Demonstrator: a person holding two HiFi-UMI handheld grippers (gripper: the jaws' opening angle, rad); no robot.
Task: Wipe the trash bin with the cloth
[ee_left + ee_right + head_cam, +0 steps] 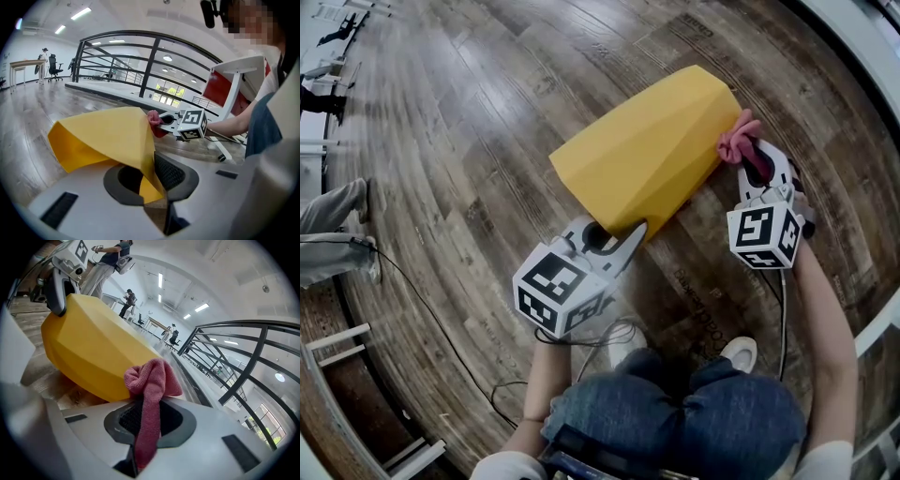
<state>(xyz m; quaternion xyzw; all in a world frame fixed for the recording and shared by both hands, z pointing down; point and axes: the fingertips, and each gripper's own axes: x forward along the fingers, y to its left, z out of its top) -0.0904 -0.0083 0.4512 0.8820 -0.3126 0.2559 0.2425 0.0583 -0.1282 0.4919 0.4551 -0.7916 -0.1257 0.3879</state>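
Note:
A yellow faceted trash bin (647,159) lies on its side on the wooden floor. My left gripper (623,239) is shut on the bin's rim (145,176) at its open near end; the yellow wall runs between the jaws. My right gripper (753,161) is shut on a pink cloth (737,139), whose bunched end (152,376) touches the bin's far right side (93,357). The left gripper view shows the right gripper (164,123) with the cloth (153,118) against the bin (103,138).
Wooden plank floor (469,112) surrounds the bin. A cable (441,328) trails on the floor at the left. The person's knees in jeans (694,403) and a shoe (739,354) are below. A black railing (140,61) stands behind, and people stand in the distance (126,298).

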